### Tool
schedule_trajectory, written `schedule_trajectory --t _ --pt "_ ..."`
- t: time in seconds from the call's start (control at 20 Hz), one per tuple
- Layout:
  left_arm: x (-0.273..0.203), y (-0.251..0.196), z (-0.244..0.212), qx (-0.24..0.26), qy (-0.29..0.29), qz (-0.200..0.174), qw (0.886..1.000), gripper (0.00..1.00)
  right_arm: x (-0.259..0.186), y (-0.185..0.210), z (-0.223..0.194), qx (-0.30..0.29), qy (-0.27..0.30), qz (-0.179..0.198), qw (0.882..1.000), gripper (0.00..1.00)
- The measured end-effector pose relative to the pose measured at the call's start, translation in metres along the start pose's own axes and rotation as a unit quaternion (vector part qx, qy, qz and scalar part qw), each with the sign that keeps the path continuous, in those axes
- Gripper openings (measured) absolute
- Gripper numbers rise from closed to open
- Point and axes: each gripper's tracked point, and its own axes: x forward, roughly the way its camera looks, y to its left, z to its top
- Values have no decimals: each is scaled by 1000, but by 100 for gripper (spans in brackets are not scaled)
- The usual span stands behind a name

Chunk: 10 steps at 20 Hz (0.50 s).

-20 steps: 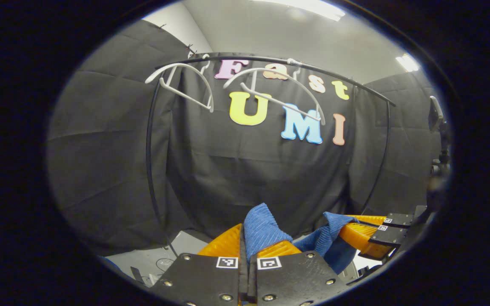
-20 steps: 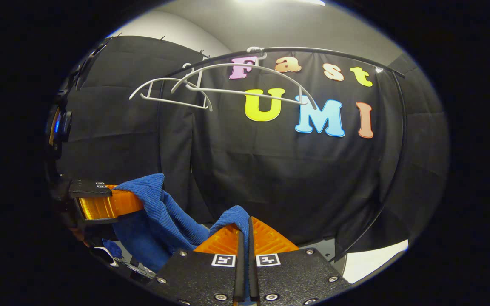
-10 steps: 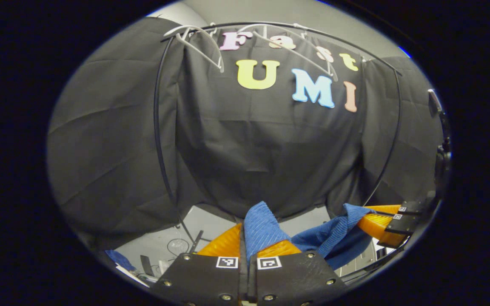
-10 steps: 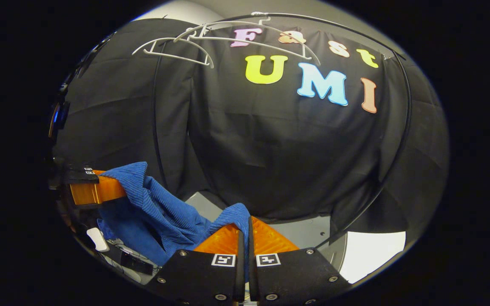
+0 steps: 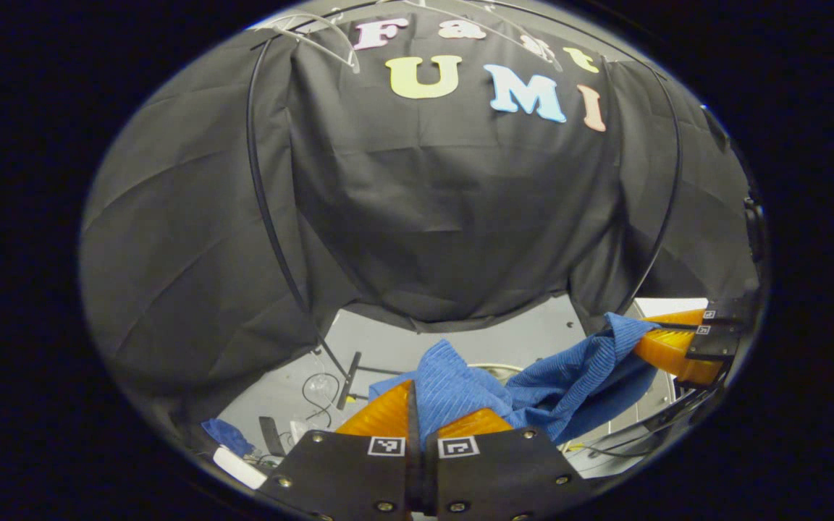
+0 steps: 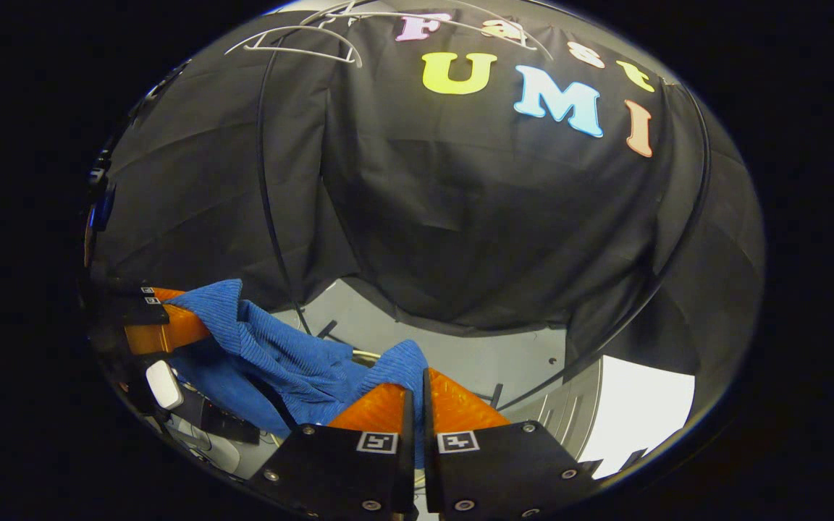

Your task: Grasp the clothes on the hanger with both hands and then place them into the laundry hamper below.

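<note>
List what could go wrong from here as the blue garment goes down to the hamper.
1. Each gripper pinches just an edge of the blue garment: the left gripper and the right gripper hold small folds, so one could slip and leave it dangling.
2. Cables and small items lie on the floor below; sagging cloth might snag or land there.
3. The hamper is not clearly visible, so the drop may be misaligned.

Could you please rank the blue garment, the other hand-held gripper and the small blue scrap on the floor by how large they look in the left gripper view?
1. Blue garment, by far.
2. Right hand-held gripper, partly cut off at the edge.
3. Blue scrap, though it lies farther off, so its true size is unsure.
</note>
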Motion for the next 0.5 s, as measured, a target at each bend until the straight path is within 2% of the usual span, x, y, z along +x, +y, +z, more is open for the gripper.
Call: schedule_trajectory --t 0.05,0.2,0.3,0.35,0.4,0.45,0.5 --pt "0 0 -7 3 9 0 1000 2 1 -1 -5 -1 8 0 1000 7" --pt "2 1 -28 16 30 0 999 4 -3 3 -14 7 17 7 1000 11" --pt "3 -4 -41 14 46 -7 999 5 -6 5 -2 6 -3 9 1000 19" --pt "5 -5 -47 10 52 -6 999 7 -8 6 3 1 -7 9 1000 28" --pt "4 -2 -50 8 52 -3 999 24 -7 8 4 -2 -9 11 1000 34" --pt "2 0 -48 7 46 2 999 40 -6 9 4 -3 -11 11 1000 49" --pt "-1 3 -43 6 38 6 999 57 -8 9 3 -2 -11 9 1000 56"
